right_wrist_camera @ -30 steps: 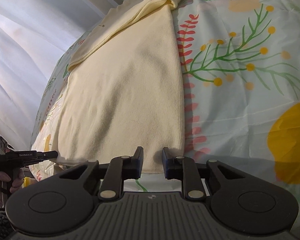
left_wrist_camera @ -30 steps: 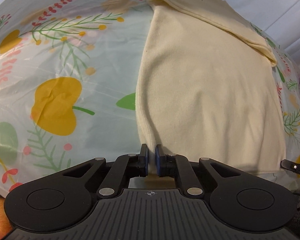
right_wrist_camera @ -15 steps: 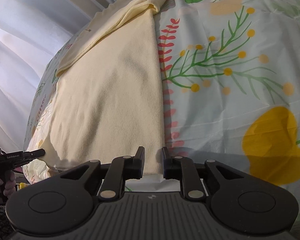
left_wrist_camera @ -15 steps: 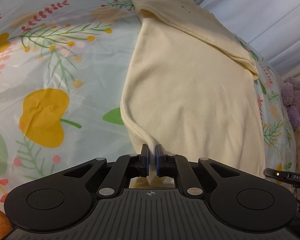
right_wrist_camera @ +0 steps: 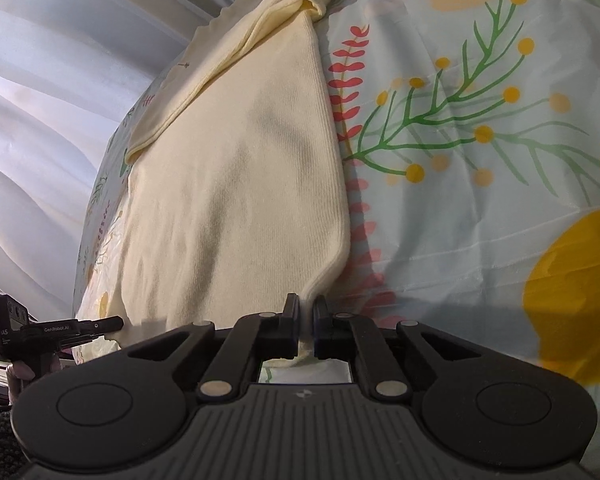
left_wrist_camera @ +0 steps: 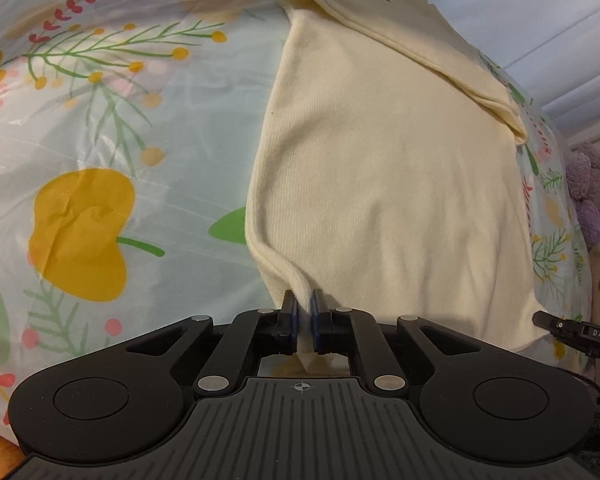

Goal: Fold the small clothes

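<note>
Cream garment [left_wrist_camera: 380,184] spread flat on floral cloth [left_wrist_camera: 100,140], far end folded over in a band [left_wrist_camera: 420,40]. Near hem pinched at 2 corners. Left gripper [left_wrist_camera: 303,312] clamped narrow on the near left corner, fabric pulled up into a ridge between the pads. Right gripper [right_wrist_camera: 306,316] likewise closed tight on the near right corner [right_wrist_camera: 320,280], hem drawn into the gap. Pale curtain [right_wrist_camera: 60,80] behind the far edge. Purple plush [left_wrist_camera: 596,184] off to the right.
</note>
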The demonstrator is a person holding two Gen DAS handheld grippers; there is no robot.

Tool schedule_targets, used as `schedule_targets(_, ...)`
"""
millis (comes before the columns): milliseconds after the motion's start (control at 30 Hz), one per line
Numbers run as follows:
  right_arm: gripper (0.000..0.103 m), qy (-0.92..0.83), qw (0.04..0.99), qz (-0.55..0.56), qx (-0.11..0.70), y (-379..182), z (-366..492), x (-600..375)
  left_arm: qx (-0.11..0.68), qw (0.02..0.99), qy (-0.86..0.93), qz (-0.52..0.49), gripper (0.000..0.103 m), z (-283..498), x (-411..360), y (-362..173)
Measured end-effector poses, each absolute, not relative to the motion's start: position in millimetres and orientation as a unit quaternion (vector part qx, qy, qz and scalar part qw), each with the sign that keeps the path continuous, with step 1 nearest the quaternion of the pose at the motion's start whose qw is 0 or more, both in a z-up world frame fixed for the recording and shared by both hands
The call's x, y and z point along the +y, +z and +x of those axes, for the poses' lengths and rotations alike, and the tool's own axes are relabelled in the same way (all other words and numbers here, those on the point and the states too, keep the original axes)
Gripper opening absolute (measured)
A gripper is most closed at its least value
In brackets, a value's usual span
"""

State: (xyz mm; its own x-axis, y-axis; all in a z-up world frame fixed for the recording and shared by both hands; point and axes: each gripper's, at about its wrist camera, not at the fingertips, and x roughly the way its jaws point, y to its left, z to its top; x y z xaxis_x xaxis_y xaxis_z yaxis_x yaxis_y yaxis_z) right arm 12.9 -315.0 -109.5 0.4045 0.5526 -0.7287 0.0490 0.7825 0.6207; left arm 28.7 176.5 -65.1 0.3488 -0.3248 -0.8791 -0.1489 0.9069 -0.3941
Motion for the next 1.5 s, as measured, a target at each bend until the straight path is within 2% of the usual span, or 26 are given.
schedule_targets(167, 0.005, 0.169, 0.817, 0.287, 0.47, -88, 47, -312, 0.493, 0.828, -0.057, -0.26, 0.008, 59, 189, -33)
schedule_targets(333, 0.005, 0.149, 0.863, 0.249, 0.413, -67, 99, -305, 0.435, 0.874, -0.034, -0.214, 0.008, 117, 182, -11)
schedule_targets(500, 0.006, 0.096, 0.896, 0.206, 0.382, -67, 144, -296, 0.426, 0.885, 0.011, -0.186, 0.009, 165, 174, -26)
schedule_targets(533, 0.008, 0.085, 0.904, 0.191, 0.372, -67, 146, -293, 0.428, 0.883, 0.034, -0.19, 0.012, 170, 175, -31)
schedule_targets(600, 0.021, 0.062, 0.923, 0.157, 0.345, -65, 145, -289, 0.419, 0.885, 0.06, -0.196, 0.017, 171, 178, -36)
schedule_targets(633, 0.034, 0.066, 0.931, 0.129, 0.334, -65, 141, -287, 0.41, 0.889, 0.066, -0.193, 0.023, 168, 181, -39)
schedule_targets(667, 0.045, 0.072, 0.936, 0.105, 0.329, -64, 138, -284, 0.406, 0.892, 0.063, -0.189, 0.025, 166, 182, -40)
schedule_targets(733, 0.051, 0.088, 0.937, 0.062, 0.332, -68, 134, -278, 0.408, 0.896, 0.022, -0.173, 0.026, 164, 186, -45)
schedule_targets(833, 0.051, 0.105, 0.927, 0.028, 0.359, -79, 139, -274, 0.429, 0.893, -0.001, -0.134, 0.028, 169, 180, -54)
schedule_targets(1067, 0.049, 0.111, 0.919, 0.037, 0.377, -93, 160, -270, 0.438, 0.893, -0.009, -0.102, 0.026, 193, 165, -65)
schedule_targets(1100, 0.046, 0.112, 0.918, 0.035, 0.379, -93, 163, -268, 0.438, 0.893, -0.011, -0.101, 0.026, 196, 164, -65)
schedule_targets(1200, 0.029, 0.123, 0.913, 0.02, 0.388, -96, 170, -262, 0.443, 0.892, -0.025, -0.085, 0.015, 203, 159, -66)
schedule_targets(1233, 0.019, 0.122, 0.913, 0.011, 0.389, -97, 170, -259, 0.446, 0.891, -0.029, -0.079, 0.012, 204, 157, -66)
schedule_targets(1300, 0.01, 0.121, 0.915, -0.004, 0.386, -96, 171, -255, 0.451, 0.891, -0.03, -0.052, 0.01, 207, 151, -68)
schedule_targets(1400, 0.007, 0.125, 0.922, -0.032, 0.366, -87, 164, -248, 0.444, 0.895, -0.027, -0.03, 0.008, 205, 146, -60)
schedule_targets(1500, 0.007, 0.142, 0.935, -0.015, 0.326, -56, 156, -251, 0.402, 0.913, -0.048, -0.057, 0.008, 197, 152, -27)
